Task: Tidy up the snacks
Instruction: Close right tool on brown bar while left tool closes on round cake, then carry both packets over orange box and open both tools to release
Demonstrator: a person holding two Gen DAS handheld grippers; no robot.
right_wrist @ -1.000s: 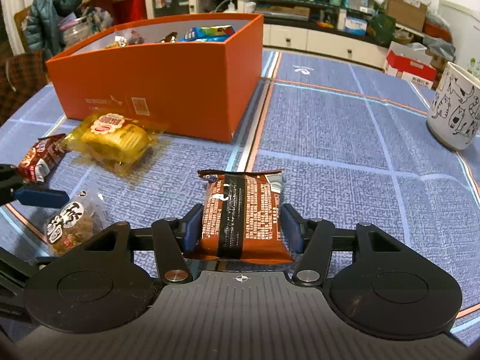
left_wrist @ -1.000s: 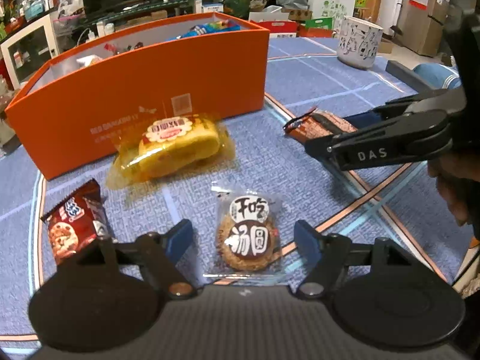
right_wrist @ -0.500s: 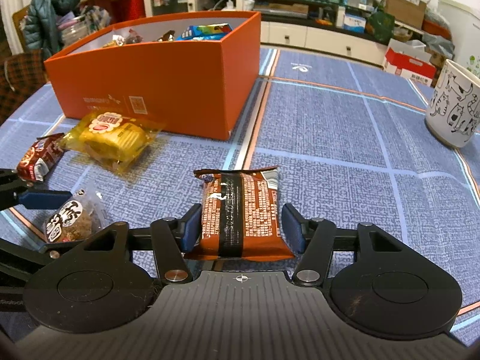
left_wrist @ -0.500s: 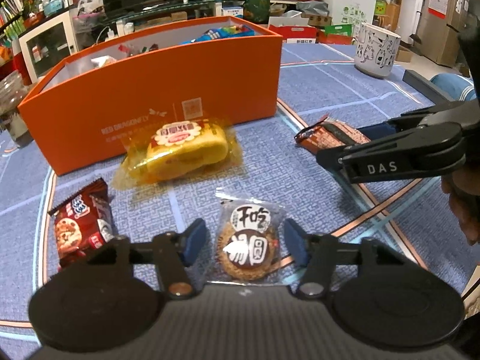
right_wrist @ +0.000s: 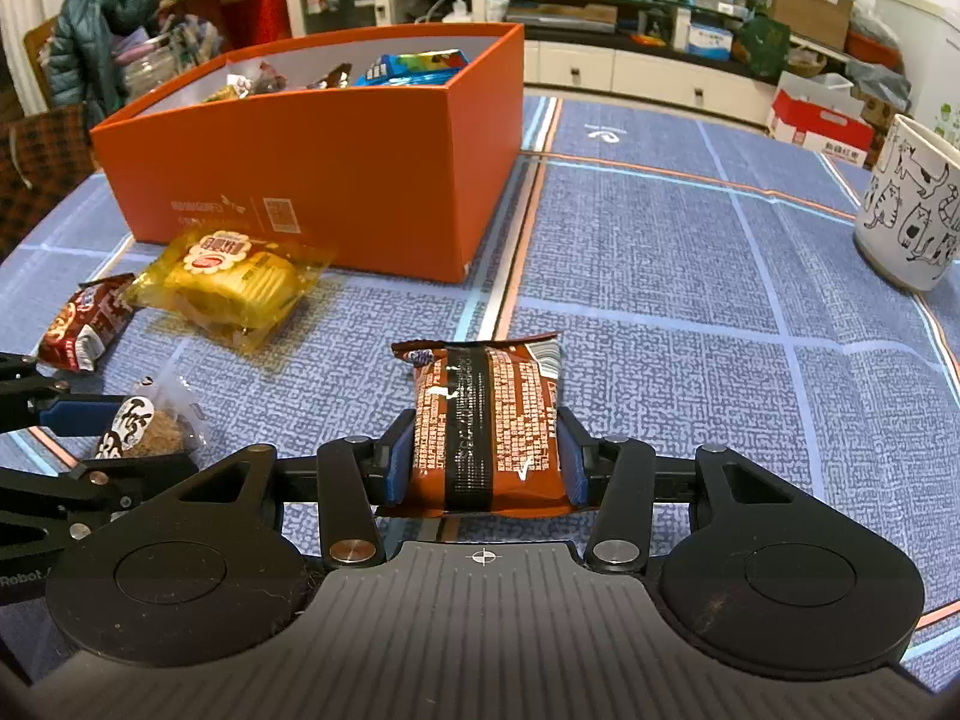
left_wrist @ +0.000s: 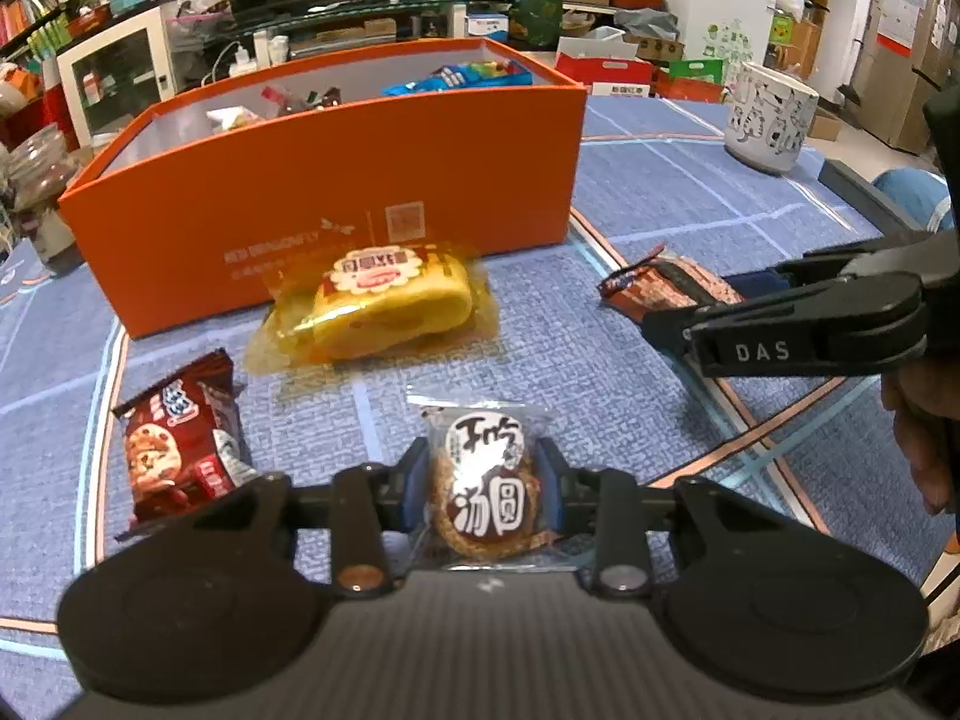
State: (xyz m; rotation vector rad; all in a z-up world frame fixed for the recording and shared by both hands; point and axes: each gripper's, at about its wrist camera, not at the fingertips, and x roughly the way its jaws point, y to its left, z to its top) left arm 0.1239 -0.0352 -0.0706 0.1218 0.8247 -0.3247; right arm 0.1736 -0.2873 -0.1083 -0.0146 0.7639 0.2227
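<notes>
My left gripper (left_wrist: 483, 483) is shut on a round cookie in a clear wrapper (left_wrist: 485, 492), lifted a little off the table. My right gripper (right_wrist: 485, 457) is shut on a brown snack packet (right_wrist: 487, 426), also raised. The orange box (left_wrist: 336, 204) stands behind, open on top, with several snacks inside; it also shows in the right wrist view (right_wrist: 312, 162). A yellow cake packet (left_wrist: 384, 306) lies in front of the box, and a dark red cookie packet (left_wrist: 174, 450) lies to the left. The right gripper and brown packet (left_wrist: 666, 291) show at the right of the left wrist view.
A white mug with cat drawings (right_wrist: 906, 210) stands at the far right on the blue patterned tablecloth (right_wrist: 690, 300). Shelves, cabinets and boxes crowd the room behind the table. A jacket hangs on a chair (right_wrist: 96, 36) at the far left.
My left gripper's jaws closed onto the round cookie, having been wide open around it. Both grippers rose slightly with their snacks; the right one kept its grip on the brown packet.
</notes>
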